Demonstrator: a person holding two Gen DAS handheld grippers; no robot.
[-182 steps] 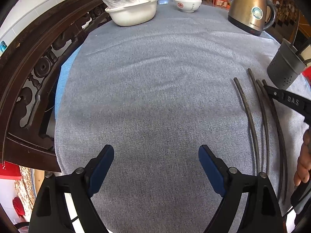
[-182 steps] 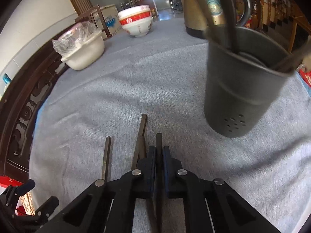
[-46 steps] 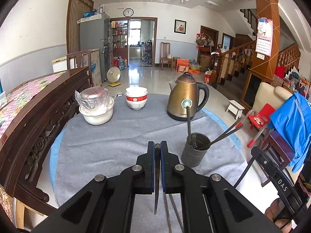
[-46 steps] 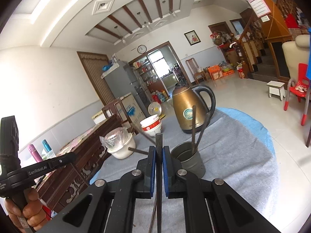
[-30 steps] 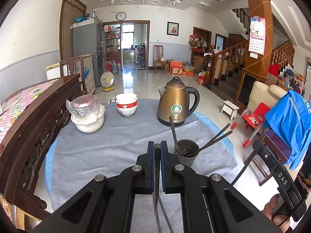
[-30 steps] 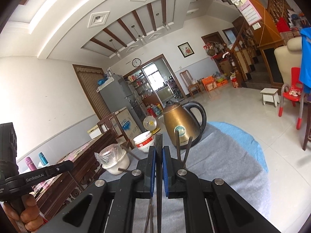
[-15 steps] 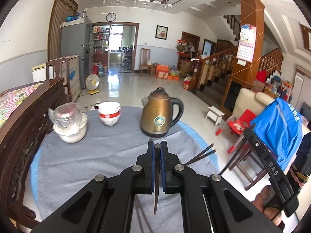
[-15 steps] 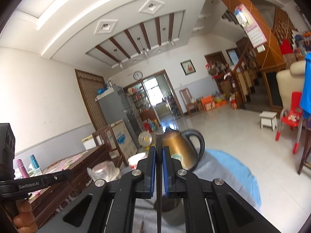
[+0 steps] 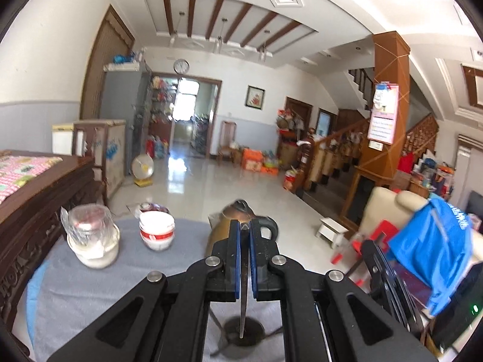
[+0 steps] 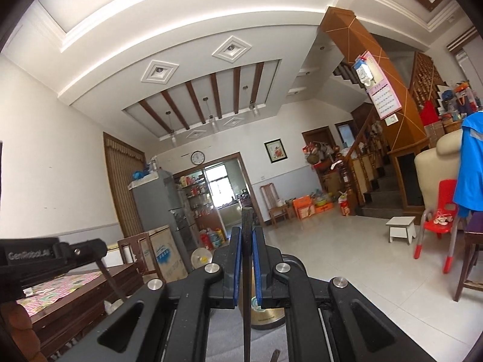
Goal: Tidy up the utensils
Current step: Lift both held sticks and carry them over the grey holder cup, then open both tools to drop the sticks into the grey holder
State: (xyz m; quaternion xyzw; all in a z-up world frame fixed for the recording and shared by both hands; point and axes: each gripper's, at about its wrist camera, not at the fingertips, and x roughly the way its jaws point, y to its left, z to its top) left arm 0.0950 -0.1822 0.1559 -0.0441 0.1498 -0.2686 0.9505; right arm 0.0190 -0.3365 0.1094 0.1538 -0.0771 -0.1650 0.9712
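While the left gripper (image 9: 244,238) pinches one dark chopstick (image 9: 243,310) hanging over the grey utensil holder (image 9: 243,333), which holds other sticks, the right gripper (image 10: 247,241) clamps another chopstick (image 10: 247,286) upright.

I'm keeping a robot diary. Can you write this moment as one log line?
left gripper: shut on chopstick, above holder | right gripper: shut on second chopstick | step: dropping into holder, not done
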